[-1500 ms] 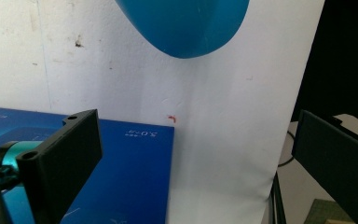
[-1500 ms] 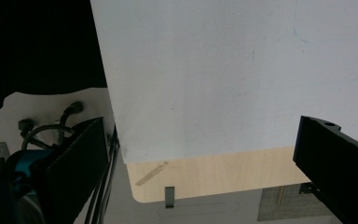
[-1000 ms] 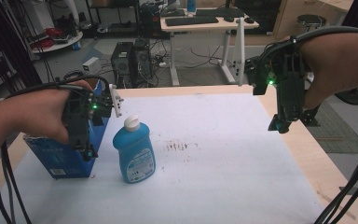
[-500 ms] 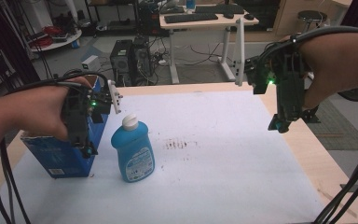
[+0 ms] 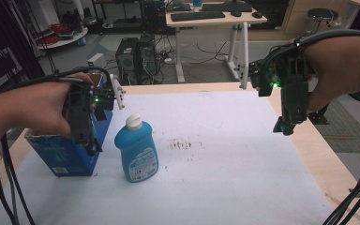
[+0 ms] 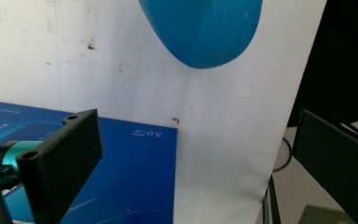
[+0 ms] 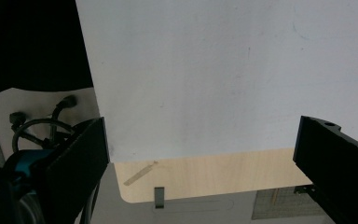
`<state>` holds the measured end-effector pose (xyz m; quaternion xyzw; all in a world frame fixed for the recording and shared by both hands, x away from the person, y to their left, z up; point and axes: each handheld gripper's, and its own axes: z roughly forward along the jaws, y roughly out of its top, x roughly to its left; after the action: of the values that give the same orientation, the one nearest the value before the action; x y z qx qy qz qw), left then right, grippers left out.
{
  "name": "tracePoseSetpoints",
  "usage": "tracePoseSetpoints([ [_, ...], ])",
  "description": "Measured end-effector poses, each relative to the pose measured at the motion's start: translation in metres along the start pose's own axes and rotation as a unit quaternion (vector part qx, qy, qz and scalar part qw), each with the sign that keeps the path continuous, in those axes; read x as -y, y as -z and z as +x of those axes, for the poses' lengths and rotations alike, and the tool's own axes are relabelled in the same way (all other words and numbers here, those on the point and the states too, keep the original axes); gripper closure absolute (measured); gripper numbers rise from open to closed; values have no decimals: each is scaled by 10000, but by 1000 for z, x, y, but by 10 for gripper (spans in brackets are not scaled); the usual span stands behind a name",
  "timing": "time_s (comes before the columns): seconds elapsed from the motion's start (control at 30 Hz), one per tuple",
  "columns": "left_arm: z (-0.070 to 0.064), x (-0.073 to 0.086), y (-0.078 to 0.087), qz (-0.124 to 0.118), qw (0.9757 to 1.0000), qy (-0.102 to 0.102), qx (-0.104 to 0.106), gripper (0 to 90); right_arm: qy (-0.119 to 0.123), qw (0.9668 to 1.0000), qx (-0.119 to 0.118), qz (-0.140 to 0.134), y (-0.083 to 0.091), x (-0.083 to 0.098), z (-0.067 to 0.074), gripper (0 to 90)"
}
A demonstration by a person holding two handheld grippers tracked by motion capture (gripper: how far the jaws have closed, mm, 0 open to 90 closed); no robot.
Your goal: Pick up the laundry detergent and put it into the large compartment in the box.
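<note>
The left gripper (image 5: 90, 138) hung over the blue carton (image 5: 63, 152), its jaws spread wide and gripping nothing, one jaw above the carton's top and the other out past its side, probably lined up to straddle it. The carton stood near the white sheet's (image 5: 225, 173) left edge, just beside the blue dish-soap bottle (image 5: 136, 149), leaving little slack there. The right gripper (image 5: 286, 126) hovered released above the far right edge, with open sheet between.
</note>
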<state>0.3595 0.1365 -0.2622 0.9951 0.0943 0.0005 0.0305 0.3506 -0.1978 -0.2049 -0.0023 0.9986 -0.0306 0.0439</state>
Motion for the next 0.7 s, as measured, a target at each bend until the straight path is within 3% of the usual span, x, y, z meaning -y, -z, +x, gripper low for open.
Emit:
tracePoseSetpoints([
  [0.33,-11,-10,12,-151,9995,279,38,17,71,9999,86,-23,3,-1,5,24],
  [0.5,-15,-18,13,-212,9963,813,188,17,48,9999,117,-11,0,3,7,24],
  [0.7,-12,-23,12,-214,9920,1213,293,17,64,9998,189,-4,-1,4,8,24],
])
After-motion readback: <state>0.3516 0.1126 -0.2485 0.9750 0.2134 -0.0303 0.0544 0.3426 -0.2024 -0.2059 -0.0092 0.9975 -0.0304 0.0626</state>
